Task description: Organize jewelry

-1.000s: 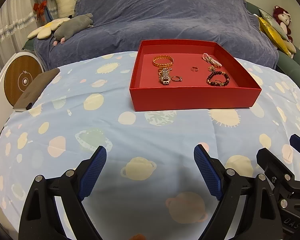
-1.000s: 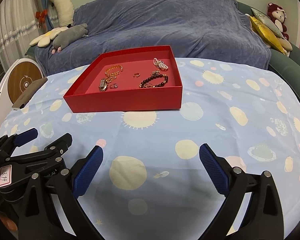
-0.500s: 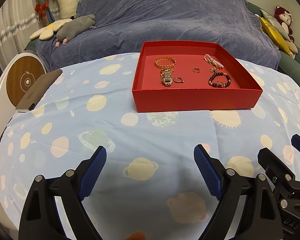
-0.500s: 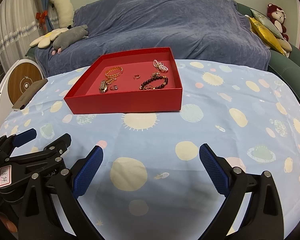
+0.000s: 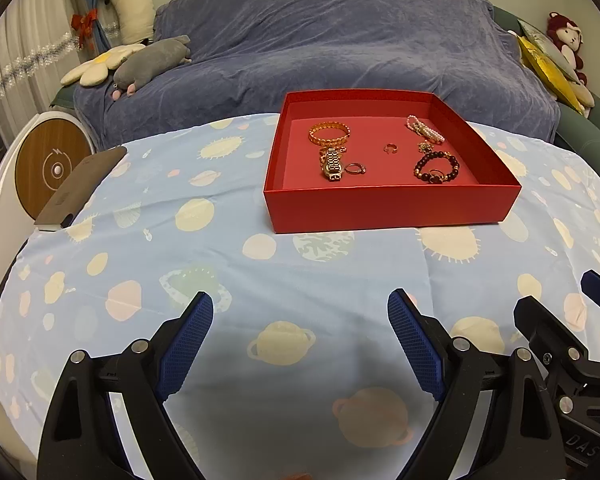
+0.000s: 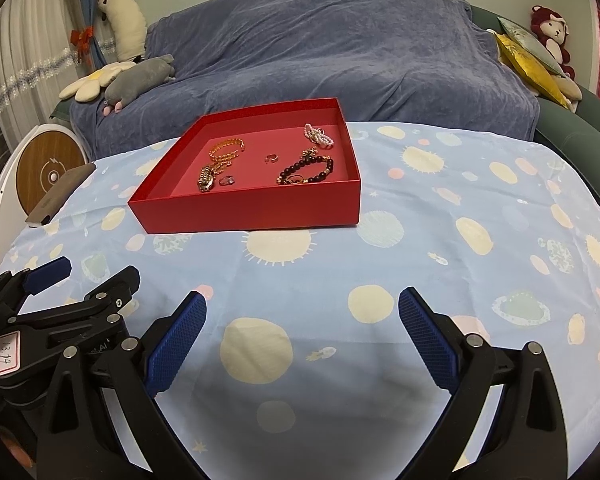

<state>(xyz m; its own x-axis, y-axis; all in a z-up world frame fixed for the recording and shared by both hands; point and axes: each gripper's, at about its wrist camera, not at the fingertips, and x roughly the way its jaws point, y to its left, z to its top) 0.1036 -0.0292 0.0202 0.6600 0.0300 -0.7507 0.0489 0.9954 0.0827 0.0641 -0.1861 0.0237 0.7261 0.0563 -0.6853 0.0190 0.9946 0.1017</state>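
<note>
A shallow red tray (image 5: 388,206) (image 6: 256,210) rests on the planet-print cloth. Inside lie a gold bangle (image 5: 329,134) (image 6: 228,147), a gold watch (image 5: 332,166) (image 6: 205,178), two small rings (image 5: 355,168) (image 5: 391,148), a dark bead bracelet (image 5: 436,167) (image 6: 306,170) and a pearl bracelet (image 5: 425,128) (image 6: 318,135). My left gripper (image 5: 300,328) hovers open over the cloth, well short of the tray. My right gripper (image 6: 302,326) is open too, nothing between its fingers, just right of the left one.
A blue-covered sofa (image 5: 340,40) stands behind the table with plush toys (image 5: 152,60) at its left and cushions (image 5: 548,60) at its right. A dark flat case (image 5: 80,186) lies at the table's left edge beside a round white-and-wood device (image 5: 52,164).
</note>
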